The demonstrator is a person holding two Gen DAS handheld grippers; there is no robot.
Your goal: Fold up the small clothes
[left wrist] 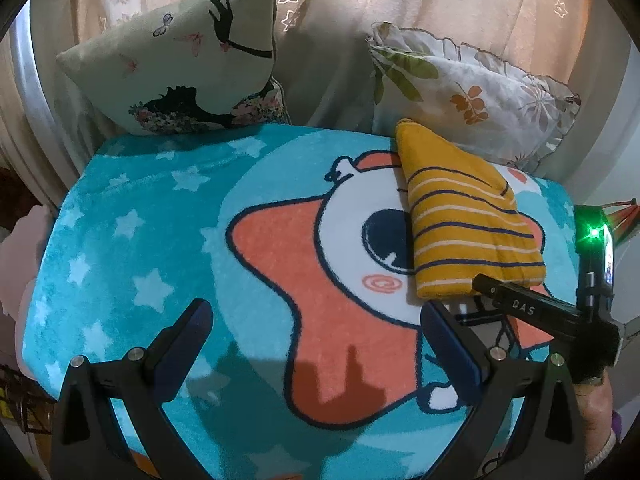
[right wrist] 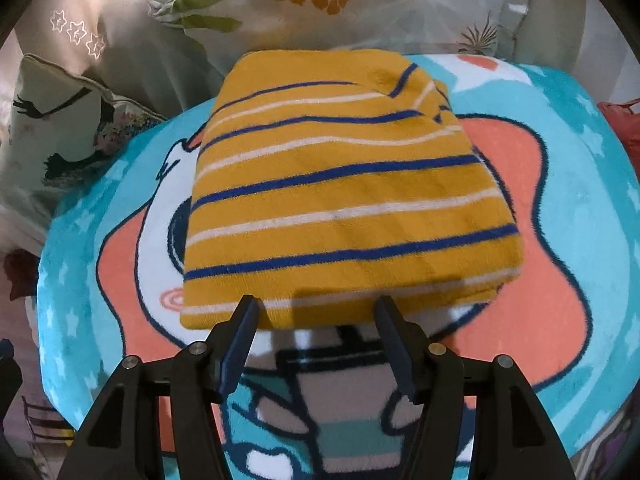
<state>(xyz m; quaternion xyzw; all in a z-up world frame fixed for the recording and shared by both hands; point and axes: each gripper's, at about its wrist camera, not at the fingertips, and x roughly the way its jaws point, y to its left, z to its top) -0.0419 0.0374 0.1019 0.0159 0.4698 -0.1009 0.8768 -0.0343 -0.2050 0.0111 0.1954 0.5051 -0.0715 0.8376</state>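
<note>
A folded mustard-yellow garment (right wrist: 340, 196) with blue and white stripes is lying flat on the turquoise cartoon blanket (left wrist: 120, 240), filling the centre of the right wrist view and sitting at the right of the left wrist view, its far end touching the leaf-print pillow (left wrist: 472, 96). The right gripper (right wrist: 316, 308) is hovering at the garment's near edge with its jaws standing apart and nothing between them, the pads not pressing on the cloth. The left gripper (left wrist: 316, 312) is pointing down over the bare blanket, jaws wide apart and empty. Only the left wrist view is showing the right gripper's body from the side, a green light glowing at the right edge, and the whole of the silhouette-print cushion (left wrist: 192, 68) at upper left.
</note>
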